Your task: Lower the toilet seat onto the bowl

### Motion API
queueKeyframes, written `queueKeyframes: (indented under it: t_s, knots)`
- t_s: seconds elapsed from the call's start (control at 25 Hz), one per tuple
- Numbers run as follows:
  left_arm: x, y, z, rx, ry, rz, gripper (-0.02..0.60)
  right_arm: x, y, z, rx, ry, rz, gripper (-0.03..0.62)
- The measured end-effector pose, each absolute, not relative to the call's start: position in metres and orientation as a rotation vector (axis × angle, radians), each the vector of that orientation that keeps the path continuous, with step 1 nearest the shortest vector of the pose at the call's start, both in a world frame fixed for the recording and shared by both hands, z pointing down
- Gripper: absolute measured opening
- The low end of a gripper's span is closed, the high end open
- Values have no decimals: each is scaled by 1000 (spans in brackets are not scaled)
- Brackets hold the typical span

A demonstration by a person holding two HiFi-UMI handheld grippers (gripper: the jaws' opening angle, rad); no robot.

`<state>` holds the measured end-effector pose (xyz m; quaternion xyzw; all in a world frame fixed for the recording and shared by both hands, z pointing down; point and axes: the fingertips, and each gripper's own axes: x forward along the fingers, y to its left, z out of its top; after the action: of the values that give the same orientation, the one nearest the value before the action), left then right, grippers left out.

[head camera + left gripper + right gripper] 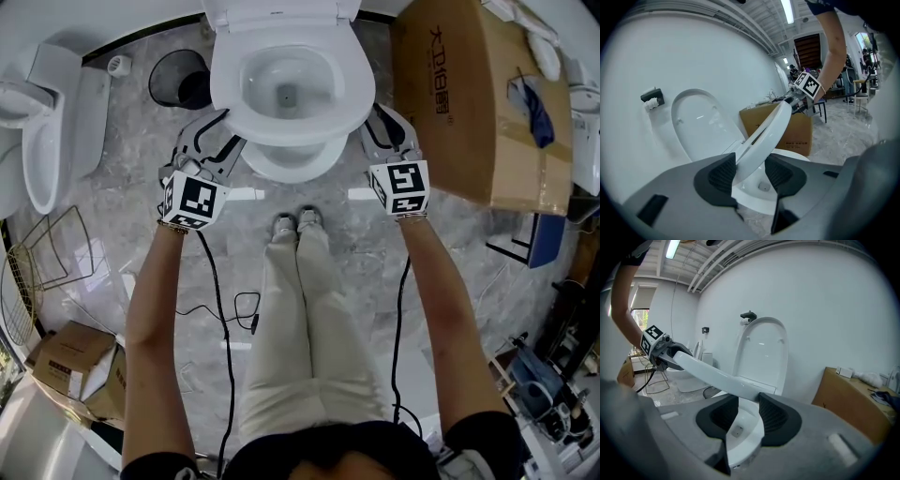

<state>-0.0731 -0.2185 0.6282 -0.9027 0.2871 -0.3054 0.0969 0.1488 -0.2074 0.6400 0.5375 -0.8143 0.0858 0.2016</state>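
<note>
Seat (352,89) tilted above bowl (292,169), its rim pinched either side by left gripper (751,172) and right gripper (749,412); lower both evenly, slowly, to avoid slamming.

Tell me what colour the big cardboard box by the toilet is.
Brown; the cardboard box shows best in the head view.

Floor (103,244): grey marbled tile. On it: white toilet (291,164); second toilet (47,141), left; black bin (178,80) between them; large cardboard box (469,103), right; small cardboard box (80,366); wire rack (37,262); black cable (239,314); person's shoes (298,223).
</note>
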Motion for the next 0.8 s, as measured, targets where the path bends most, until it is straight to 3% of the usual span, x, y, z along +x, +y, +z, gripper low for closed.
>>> queueKeyframes:
  t_s: [0.8]
  knots:
    - [-75, -187, 677, -2594, 773, -1033, 199, 146, -177, 691, 1514, -2268, 504, 127]
